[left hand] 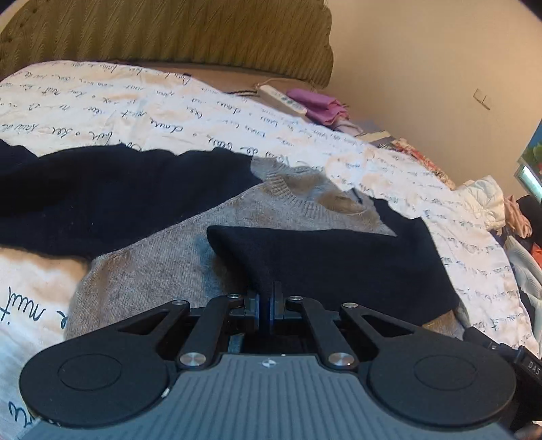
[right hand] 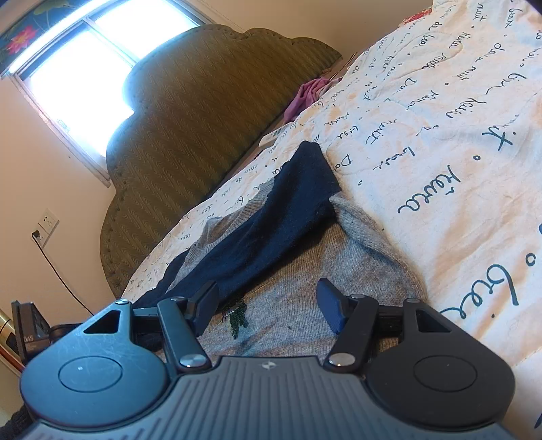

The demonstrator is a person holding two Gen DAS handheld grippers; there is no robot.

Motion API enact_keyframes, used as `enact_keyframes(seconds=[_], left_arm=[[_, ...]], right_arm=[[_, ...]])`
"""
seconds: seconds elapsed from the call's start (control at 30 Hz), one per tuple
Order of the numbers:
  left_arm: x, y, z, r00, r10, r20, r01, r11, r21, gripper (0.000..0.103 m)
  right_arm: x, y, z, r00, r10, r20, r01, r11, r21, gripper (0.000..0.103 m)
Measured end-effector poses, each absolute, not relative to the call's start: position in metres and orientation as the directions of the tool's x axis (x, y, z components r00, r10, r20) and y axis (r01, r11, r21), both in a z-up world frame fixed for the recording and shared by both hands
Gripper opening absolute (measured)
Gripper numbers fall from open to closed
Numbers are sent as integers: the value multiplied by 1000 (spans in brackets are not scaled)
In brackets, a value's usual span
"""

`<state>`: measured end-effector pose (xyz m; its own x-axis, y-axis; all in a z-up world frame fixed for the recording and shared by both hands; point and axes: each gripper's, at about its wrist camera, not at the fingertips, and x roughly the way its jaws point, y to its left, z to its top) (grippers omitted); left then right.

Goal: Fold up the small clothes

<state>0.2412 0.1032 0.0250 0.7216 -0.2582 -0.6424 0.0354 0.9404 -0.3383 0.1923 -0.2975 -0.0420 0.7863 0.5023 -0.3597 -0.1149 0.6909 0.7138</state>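
Observation:
A grey knit sweater [left hand: 162, 270] with dark navy sleeves lies flat on a white bedspread [left hand: 135, 101] printed with handwriting. My left gripper [left hand: 266, 294] is shut on the end of one navy sleeve [left hand: 321, 257], which is folded across the grey body below the collar. The other navy sleeve [left hand: 118, 196] stretches out to the left. In the right wrist view my right gripper [right hand: 267, 287] stands open just above the grey sweater [right hand: 305, 264], with nothing between its fingers. A navy sleeve [right hand: 277, 216] runs across the body ahead of it.
An olive padded headboard [left hand: 169, 30] stands behind the bed. A white power strip [left hand: 283, 98] and pink cloth [left hand: 318, 103] lie near it. Heaped clothes [left hand: 515, 216] sit off the bed's right side. A window and a wall socket [right hand: 45, 226] show in the right wrist view.

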Motion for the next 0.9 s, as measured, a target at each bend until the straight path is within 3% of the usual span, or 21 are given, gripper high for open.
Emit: enact_keyframes(seconds=[0.23,0.3,0.33,0.4,0.43,0.57,0.7,0.77,0.9], left_arm=[[232,104,17,709,-250,-659,28,944,-328,2],[229,104,13,704,-254,-663,29,943,-331,2],[229,105,10,704,-256,-662,26,941,-336,2],[228,107,7,705,-261,-659,19,936,-350,3],[229,107,6,706,-261,-658,16,935,-354,3],[229,108,4,710,-264,-653,13,932,-363,4],[227,114,0,713,-280,-643,5,919,-394,8],[227,116,-2,715,-287,-637,3,913,-409,12],[227,121,-5,720,-306,-623,5,900,-436,13]], right_arm=[[195,-291,-27,777,480,-408,-101,734,672,64],[200,-285,-7,777,508,-371,-165,734,659,67],[207,-282,4,774,529,-348,-207,731,650,71],[232,-271,25,768,534,-353,-260,764,591,93],[249,-264,32,761,522,-386,-272,796,541,95],[318,-244,31,719,476,-506,-267,862,432,95],[361,-240,-4,652,370,-662,-189,925,331,94],[358,-244,-12,685,383,-620,-236,922,308,94],[358,-227,-11,682,318,-659,-257,947,192,95]])
